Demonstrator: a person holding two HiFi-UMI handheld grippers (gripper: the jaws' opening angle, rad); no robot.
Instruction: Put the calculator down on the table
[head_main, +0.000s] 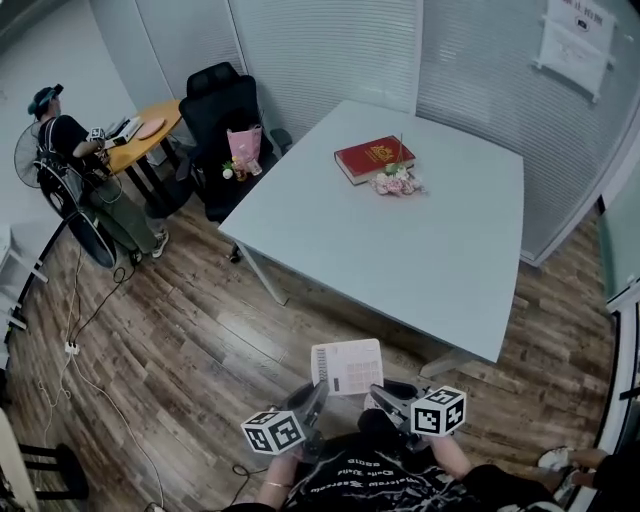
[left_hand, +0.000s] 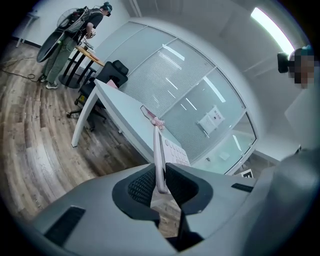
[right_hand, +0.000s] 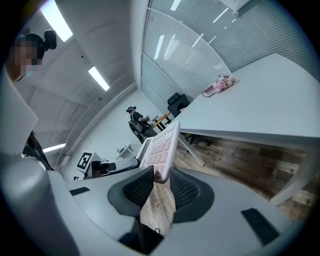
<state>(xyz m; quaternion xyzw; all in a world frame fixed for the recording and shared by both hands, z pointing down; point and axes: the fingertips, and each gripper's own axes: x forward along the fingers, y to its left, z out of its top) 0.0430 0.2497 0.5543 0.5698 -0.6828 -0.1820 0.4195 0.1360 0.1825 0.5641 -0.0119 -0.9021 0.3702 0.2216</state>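
- The calculator (head_main: 347, 367) hangs in the air over the wooden floor (head_main: 200, 330), just in front of the person's body. It is near the closest edge of the table (head_main: 430, 250) but does not touch it or reach over it.
- The left gripper (head_main: 316, 395) reaches the calculator from its lower left side. Its jaws stand narrow and are clamped on the calculator's edge. In the left gripper view the calculator appears edge-on, as a thin strip rising between the pads.
- The right gripper (head_main: 386, 398) reaches it from the lower right side. Its jaws are also pressed on the calculator, near a lower corner, and the key face shows in the right gripper view.
- Both grippers point forward and a little downward, and they lean toward each other.
- The two forearms are low and close to the black shirt (head_main: 390, 480).
- Far on the table lies a red book (head_main: 374, 158), with pink flowers (head_main: 397, 183) just beside it.
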